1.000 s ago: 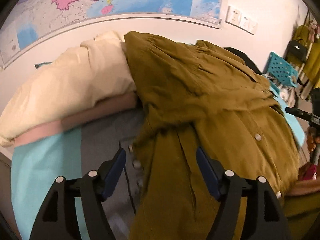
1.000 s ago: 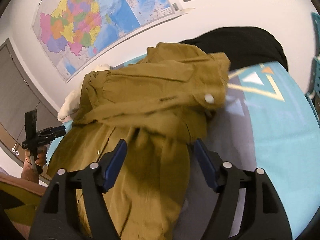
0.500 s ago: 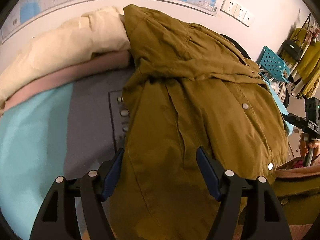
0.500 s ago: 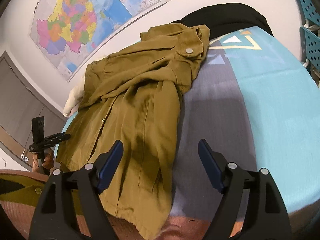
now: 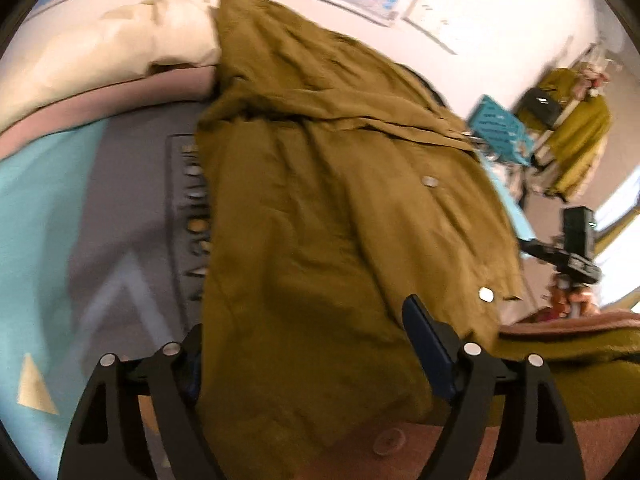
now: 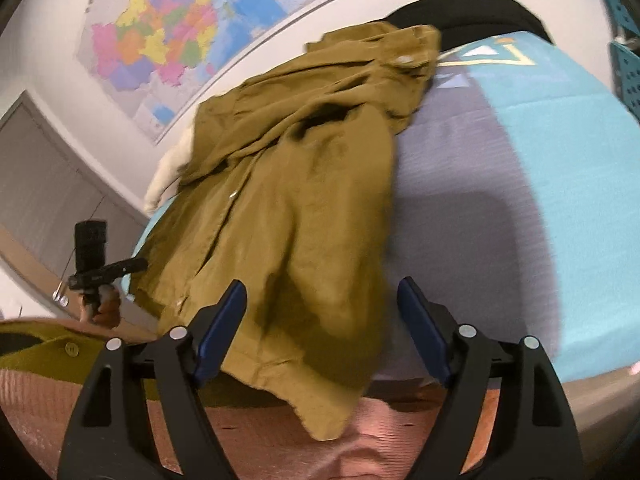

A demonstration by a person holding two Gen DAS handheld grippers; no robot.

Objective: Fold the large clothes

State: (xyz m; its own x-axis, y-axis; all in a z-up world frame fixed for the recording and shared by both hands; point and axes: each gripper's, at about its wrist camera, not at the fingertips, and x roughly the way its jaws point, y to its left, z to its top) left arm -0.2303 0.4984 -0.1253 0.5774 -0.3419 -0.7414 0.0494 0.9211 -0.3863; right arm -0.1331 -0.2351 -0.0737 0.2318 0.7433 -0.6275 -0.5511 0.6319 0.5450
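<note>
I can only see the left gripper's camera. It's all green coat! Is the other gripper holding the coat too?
Observer: No. The right gripper is open, with the olive coat lying loose between its fingers.
Operator: Does the coat fall off the bed?
Observer: Its bottom edge hangs over the near side of the bed, in front of the right gripper.
Operator: What's past the coat on that side?
Observer: Bare turquoise and grey bedcover, and something black lies by the wall behind the coat's collar.
Operator: Is the map big?
Observer: Yes, a colourful wall map stretches above the bed.
</note>
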